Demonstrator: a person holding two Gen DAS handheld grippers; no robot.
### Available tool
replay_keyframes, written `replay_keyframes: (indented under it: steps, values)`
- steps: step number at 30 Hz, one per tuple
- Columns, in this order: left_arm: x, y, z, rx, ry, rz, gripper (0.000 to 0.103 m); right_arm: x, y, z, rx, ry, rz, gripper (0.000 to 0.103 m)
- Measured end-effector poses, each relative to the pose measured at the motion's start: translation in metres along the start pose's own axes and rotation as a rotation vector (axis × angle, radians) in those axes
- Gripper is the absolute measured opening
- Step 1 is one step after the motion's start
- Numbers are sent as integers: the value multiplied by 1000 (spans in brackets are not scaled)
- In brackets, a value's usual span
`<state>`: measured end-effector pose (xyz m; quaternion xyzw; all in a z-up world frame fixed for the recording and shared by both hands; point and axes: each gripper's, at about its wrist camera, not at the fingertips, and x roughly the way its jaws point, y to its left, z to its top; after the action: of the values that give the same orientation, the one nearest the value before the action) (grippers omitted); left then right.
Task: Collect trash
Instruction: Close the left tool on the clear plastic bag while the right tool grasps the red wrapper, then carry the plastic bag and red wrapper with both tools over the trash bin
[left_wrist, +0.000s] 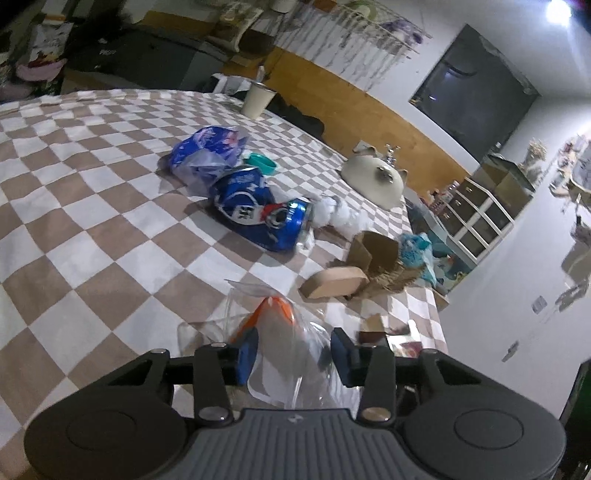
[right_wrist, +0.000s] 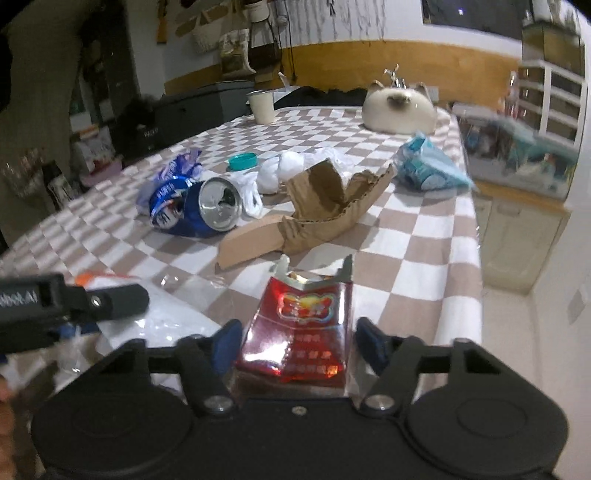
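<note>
My left gripper (left_wrist: 293, 354) is open, its blue pads on either side of a clear plastic bag (left_wrist: 280, 343) with an orange piece inside. My right gripper (right_wrist: 301, 345) is open around a red cigarette pack (right_wrist: 301, 328) lying near the table's front edge. The left gripper also shows in the right wrist view (right_wrist: 66, 306), over the clear bag (right_wrist: 147, 314). Farther on lie a crushed blue can (left_wrist: 266, 214) (right_wrist: 199, 208), torn brown cardboard (left_wrist: 354, 266) (right_wrist: 314, 214), a blue-purple wrapper (left_wrist: 210, 151), white crumpled tissue (right_wrist: 280, 170), and a light-blue packet (right_wrist: 424, 166).
A checkered cloth covers the table (left_wrist: 92, 221). A teal lid (right_wrist: 242, 161), a cream cup (right_wrist: 261, 105) and a cat-shaped ceramic dish (right_wrist: 399, 107) stand at the back. The table's right edge (right_wrist: 476, 258) drops to the floor; shelves stand beyond.
</note>
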<state>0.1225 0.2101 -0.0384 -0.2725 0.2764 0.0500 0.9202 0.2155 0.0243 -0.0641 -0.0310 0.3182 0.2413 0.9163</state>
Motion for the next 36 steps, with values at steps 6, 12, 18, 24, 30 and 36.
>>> replay_keyframes:
  steps: [6, 12, 18, 24, 30, 36]
  values:
    - [-11, -14, -13, 100, -43, 24, 34, -12, -6, -6, 2, -10, 23, 54]
    - [-30, -24, -19, 149, -87, 33, 24, -28, -7, -15, -12, -19, 33, 54]
    - [-51, -34, -27, 197, -147, 47, 21, -53, -12, -18, -17, -67, 29, 54]
    - [-71, -50, -37, 255, -190, 52, 18, -79, -18, -24, -12, -116, 26, 53]
    - [-82, -70, -45, 309, -206, 55, 17, -107, -33, -31, 13, -160, 1, 53]
    - [-88, -99, -53, 375, -217, 19, 15, -139, -53, -37, 41, -212, -33, 53]
